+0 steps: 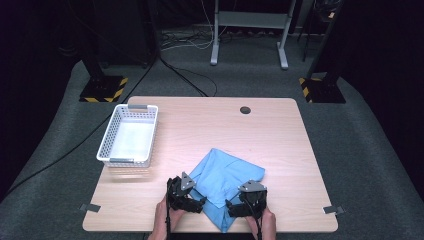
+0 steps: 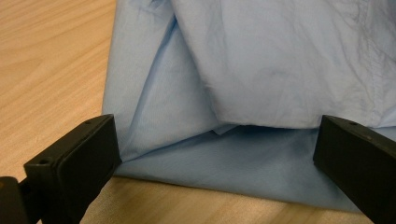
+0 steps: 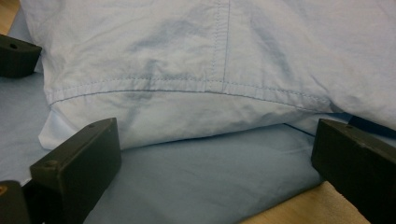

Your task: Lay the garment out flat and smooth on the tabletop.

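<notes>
High view: I've got the light blue garment (image 1: 227, 177) lying folded on the wooden table (image 1: 280, 150), near the front edge, a bit right of centre. My left gripper (image 1: 196, 203) sits at the cloth's near-left edge, my right gripper (image 1: 233, 209) at its near-right part, over the corner that points toward the table's front edge. The person's hands (image 1: 162, 220) are at the front edge behind both tools. White mesh basket (image 1: 128, 135) sits on the left side of the table, well apart from the cloth. Jaw state isn't readable from up here. Left gripper view: jaws spread wide, nothing between the pads. The garment (image 2: 261, 84) fills the gap ahead of them; the left jaw is touching or just beside the folded edge, the right jaw sits over the lower layer. An upper layer overlaps the lower one, bare table (image 2: 46, 70) to the left. Right gripper view: jaws also spread wide, gripping nothing. Both rest over the lower cloth layer, with the stitched hem (image 3: 187, 86) of the upper fold lying across just ahead. The tip of the other gripper (image 3: 16, 58) shows at top left, on the cloth.
</notes>
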### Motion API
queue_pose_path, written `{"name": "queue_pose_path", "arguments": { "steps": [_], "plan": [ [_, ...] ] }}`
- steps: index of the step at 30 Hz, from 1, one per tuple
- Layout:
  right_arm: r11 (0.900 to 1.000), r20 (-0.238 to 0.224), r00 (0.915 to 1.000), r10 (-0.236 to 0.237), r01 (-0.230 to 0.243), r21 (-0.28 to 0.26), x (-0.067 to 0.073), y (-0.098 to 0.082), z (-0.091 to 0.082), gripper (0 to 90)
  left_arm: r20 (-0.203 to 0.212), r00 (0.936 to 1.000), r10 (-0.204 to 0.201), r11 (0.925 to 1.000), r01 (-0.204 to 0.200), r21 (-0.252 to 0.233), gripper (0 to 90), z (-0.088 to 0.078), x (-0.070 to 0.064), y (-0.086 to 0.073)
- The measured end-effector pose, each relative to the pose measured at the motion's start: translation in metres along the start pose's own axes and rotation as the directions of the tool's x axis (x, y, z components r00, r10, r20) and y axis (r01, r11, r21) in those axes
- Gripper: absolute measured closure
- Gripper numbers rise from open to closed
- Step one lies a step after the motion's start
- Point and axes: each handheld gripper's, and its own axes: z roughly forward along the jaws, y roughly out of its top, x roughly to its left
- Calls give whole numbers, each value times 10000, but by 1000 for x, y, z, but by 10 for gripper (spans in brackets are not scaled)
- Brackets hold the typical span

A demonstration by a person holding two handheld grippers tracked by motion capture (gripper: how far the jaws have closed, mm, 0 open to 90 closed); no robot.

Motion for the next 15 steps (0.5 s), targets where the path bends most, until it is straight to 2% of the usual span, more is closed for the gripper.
{"name": "queue_pose_path", "arguments": {
  "steps": [4,7,9,11,12,14,15],
  "plan": [
    [9999,-155,9998,-151,151,25,0,0,0,8,60,10000,62,10000,-62,-10,3,0,-1,0],
    [9981,-508,9977,-439,460,417,1,8,-2,50,152,9997,167,9999,-167,-11,2,0,-1,0],
    [9980,-733,9955,-593,606,156,3,16,-7,52,269,9993,261,9997,-260,-21,2,0,-2,-1],
    [9969,-1012,9919,-763,781,136,7,25,-9,50,447,9980,443,9990,-442,-28,1,0,-2,-1],
    [9969,-1012,9919,-763,781,136,7,25,-9,50,447,9980,443,9990,-442,-28,1,0,-2,-1],
    [9934,-1222,9865,-1094,1126,197,11,33,-8,51,523,9971,552,9985,-553,-9,1,-1,-2,-1],
    [9870,-1247,9806,-1514,1568,345,17,39,-5,50,547,9969,573,9984,-574,-12,1,-1,-2,-1]
  ]
}}
